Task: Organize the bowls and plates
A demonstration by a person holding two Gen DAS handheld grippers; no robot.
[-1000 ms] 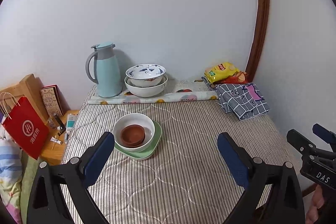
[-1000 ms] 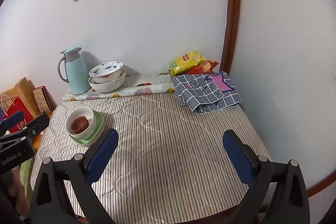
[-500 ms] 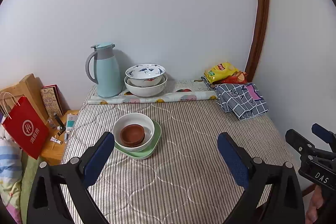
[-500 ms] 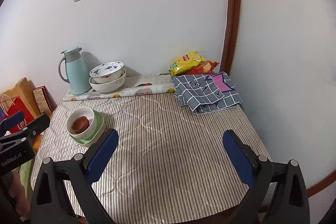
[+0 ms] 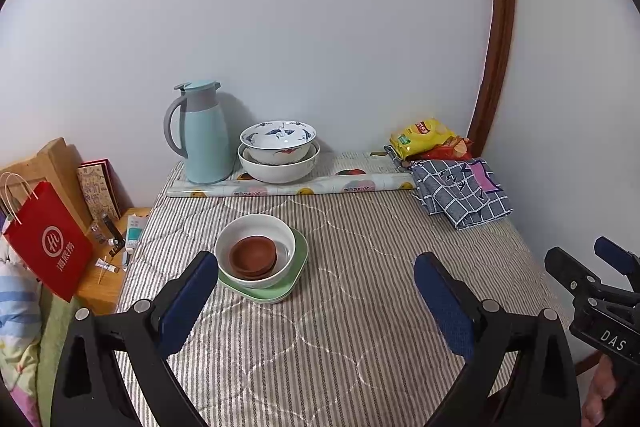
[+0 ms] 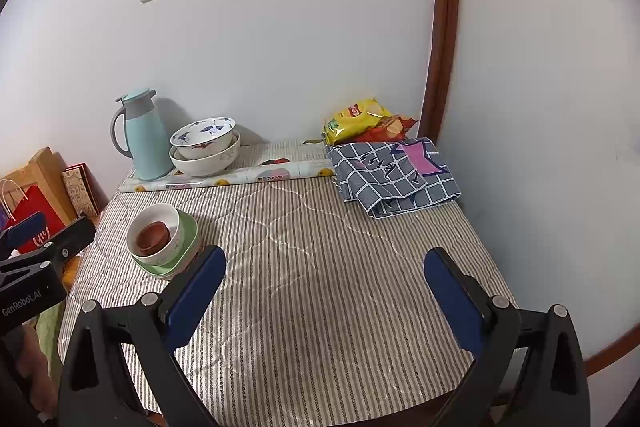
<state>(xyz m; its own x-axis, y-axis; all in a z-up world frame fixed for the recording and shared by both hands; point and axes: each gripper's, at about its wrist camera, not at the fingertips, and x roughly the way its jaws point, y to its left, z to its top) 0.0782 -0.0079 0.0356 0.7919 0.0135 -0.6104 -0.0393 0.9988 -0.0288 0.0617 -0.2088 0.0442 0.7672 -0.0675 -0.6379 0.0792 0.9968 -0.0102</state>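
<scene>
A brown saucer [image 5: 253,255] lies inside a white bowl [image 5: 256,227], which sits on a green plate [image 5: 301,259] on the striped table cover [image 5: 340,307]. The same stack shows in the right wrist view: brown saucer [image 6: 151,236], white bowl [image 6: 172,217], green plate [image 6: 191,233]. At the back a blue-patterned bowl [image 5: 278,141] nests in a larger white bowl [image 5: 280,171]. My left gripper [image 5: 316,291] is open and empty, just in front of the stack. My right gripper [image 6: 324,291] is open and empty over the table's middle.
A light blue jug [image 5: 202,133] stands back left beside the nested bowls. A rolled printed sheet [image 5: 288,189] lies across the back. Snack bags [image 5: 428,139] and a checked cloth [image 5: 460,191] fill the back right corner. A red paper bag [image 5: 48,243] stands left of the table.
Both views have drifted very slightly; the dishes have not moved and both grippers remain open.
</scene>
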